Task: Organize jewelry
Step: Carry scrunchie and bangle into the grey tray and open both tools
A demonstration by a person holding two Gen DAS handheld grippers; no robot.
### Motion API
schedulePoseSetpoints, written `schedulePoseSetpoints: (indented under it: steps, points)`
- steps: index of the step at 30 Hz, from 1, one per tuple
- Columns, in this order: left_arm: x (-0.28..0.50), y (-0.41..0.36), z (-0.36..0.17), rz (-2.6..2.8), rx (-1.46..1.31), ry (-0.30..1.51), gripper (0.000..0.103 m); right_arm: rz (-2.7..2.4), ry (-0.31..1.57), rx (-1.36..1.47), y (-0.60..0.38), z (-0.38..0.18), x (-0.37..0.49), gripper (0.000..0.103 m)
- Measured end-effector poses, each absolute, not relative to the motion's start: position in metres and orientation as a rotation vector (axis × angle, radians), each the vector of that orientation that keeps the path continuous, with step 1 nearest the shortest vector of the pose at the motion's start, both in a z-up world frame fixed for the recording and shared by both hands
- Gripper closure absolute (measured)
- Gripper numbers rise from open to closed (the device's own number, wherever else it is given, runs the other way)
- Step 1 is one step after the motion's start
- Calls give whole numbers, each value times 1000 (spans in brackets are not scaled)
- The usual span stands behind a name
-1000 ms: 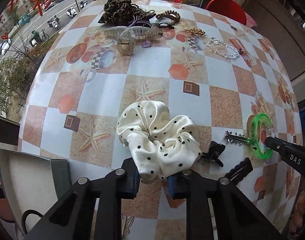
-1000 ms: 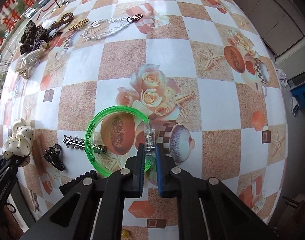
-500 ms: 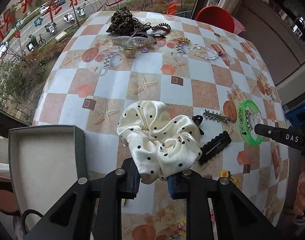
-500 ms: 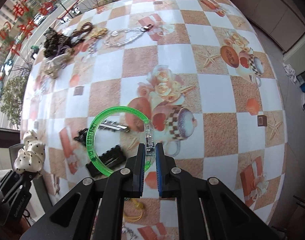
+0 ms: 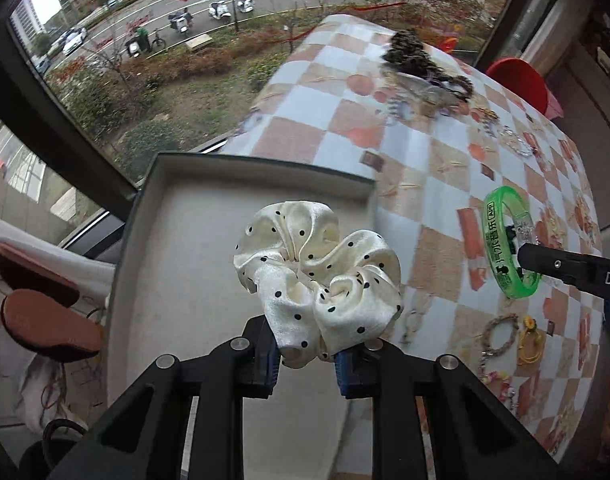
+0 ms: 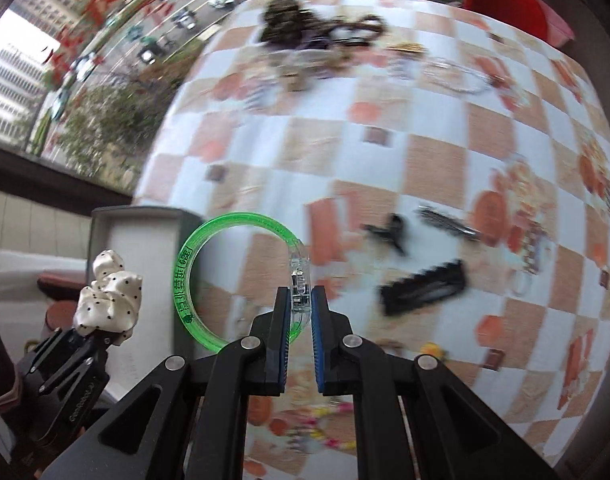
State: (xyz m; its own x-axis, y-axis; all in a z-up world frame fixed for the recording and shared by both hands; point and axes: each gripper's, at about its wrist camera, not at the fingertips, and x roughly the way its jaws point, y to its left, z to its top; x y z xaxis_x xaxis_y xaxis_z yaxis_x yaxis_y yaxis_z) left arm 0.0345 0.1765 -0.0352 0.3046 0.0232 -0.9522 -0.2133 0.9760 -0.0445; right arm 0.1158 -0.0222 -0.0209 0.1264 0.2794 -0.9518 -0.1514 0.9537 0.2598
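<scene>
Beside the checked tablecloth (image 5: 437,184), the open box (image 5: 177,280) should be met squarely: left gripper (image 5: 307,360) clamps the polka-dot scrunchie (image 5: 317,272) above it; right gripper (image 6: 298,312) pinches the green bangle (image 6: 193,280), to be lowered clear of the rim.

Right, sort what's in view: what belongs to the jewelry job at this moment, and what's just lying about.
In the job now:
- polka-dot scrunchie, held in left gripper
- green bangle, held in right gripper
- open tray

Lying about:
- black hair clips
- far pile of accessories
- red chair
</scene>
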Motion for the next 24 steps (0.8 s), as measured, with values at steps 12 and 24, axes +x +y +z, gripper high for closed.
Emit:
schedulePoseSetpoints:
  steps: [12,24]
  points:
    - [24,253,-90,335,-200,1324,77,469,1448,-46,109,-55,117,92]
    - [23,256,-107,374,-147,1344,47,453,1493,-151,148,-88,112,92]
